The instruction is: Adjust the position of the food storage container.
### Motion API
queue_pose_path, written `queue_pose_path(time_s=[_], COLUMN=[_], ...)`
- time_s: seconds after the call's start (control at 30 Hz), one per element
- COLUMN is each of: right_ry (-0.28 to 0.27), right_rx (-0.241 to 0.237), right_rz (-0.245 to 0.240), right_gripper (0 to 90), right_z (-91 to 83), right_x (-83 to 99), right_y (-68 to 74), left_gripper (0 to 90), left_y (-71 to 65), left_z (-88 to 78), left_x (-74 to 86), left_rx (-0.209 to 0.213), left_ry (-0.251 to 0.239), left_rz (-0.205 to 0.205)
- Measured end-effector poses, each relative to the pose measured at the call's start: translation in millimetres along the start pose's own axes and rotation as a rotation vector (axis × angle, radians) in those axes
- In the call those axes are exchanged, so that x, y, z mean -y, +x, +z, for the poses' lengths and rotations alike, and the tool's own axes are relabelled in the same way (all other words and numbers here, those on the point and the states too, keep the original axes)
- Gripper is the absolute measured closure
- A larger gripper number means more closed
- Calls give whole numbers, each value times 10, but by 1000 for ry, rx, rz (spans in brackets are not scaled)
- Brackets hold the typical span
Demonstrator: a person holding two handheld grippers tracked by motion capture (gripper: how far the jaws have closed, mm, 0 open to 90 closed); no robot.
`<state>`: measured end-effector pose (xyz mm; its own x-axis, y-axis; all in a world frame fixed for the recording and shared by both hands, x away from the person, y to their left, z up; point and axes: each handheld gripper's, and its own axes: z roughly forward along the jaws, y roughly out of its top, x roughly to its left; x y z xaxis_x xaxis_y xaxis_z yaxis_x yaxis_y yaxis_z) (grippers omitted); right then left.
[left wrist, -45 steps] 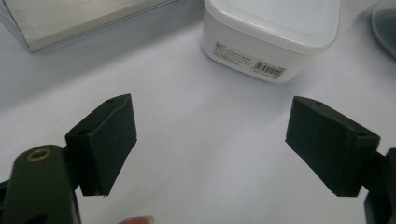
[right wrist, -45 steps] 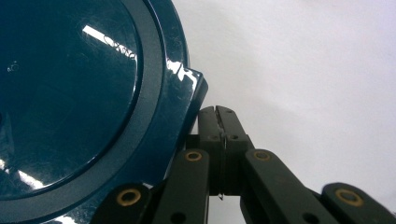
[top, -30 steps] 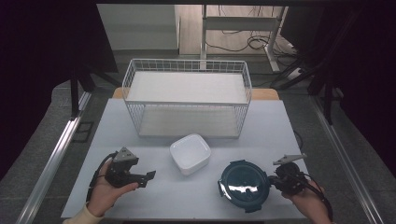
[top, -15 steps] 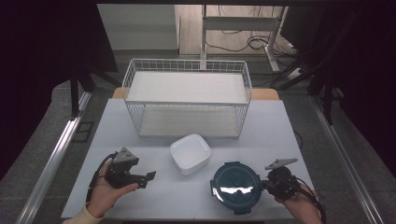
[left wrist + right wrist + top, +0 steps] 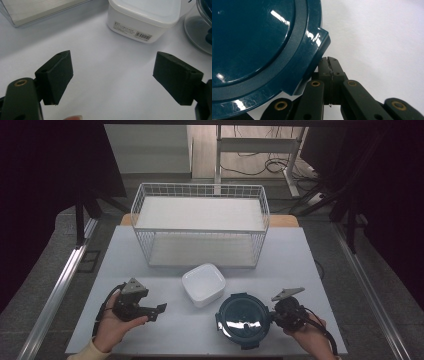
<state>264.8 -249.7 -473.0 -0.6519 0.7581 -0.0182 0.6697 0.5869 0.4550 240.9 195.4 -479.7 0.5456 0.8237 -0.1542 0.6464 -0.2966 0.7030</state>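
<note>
At left, we log the left gripper [image 5: 161,308]: jaws spread wide, empty, resting on the table [image 5: 170,335]. Centre: white box [image 5: 203,283], untouched before the basket [image 5: 200,227]. Right: teal lid [image 5: 244,321] near the front edge, the right gripper [image 5: 272,316] clenched, pressing its tab; we judge placement not yet done.

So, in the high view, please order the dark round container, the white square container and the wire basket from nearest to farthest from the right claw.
1. Dark round container: directly left of the right claw, at its tips.
2. White square container: farther left and toward the table's middle.
3. Wire basket: at the far side of the table.
</note>
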Motion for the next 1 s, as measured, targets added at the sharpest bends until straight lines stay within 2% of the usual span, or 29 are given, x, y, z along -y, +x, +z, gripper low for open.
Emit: queue_pose_path(time_s=[0.5,0.6,0.63,0.67,0.7,0.83,0.87,0.97,1.0], right_ry=[-30,-41,-60,-76,-76,-166,-166,-274,-274], right_rx=[-30,-15,39,43,43,21,21,17,17], right_rz=[-1,-10,-8,4,4,51,51,69,69], right_gripper=[897,897,897,897,897,895,895,807,807], right_z=[3,-9,-39,-59,-59,-161,-161,-233,-233], right_x=[40,41,36,33,33,-2,-2,3,3], right_y=[33,15,-23,-48,-48,-116,-116,-116,-116], left_gripper=[163,163,163,163,163,163,163,163,163], left_y=[-19,-19,-21,-24,-27,-43,-47,-53,-53], left_z=[7,-1,-7,-11,-15,-20,-22,-13,-13], left_x=[-1,-1,-1,-3,-6,-14,-15,-8,-8], left_rx=[4,6,6,7,7,8,8,9,9], left_ry=[-1,-2,-4,-7,-10,-23,-25,-29,-29], left_rz=[-4,-4,-4,-5,-5,-9,-9,-13,-13])
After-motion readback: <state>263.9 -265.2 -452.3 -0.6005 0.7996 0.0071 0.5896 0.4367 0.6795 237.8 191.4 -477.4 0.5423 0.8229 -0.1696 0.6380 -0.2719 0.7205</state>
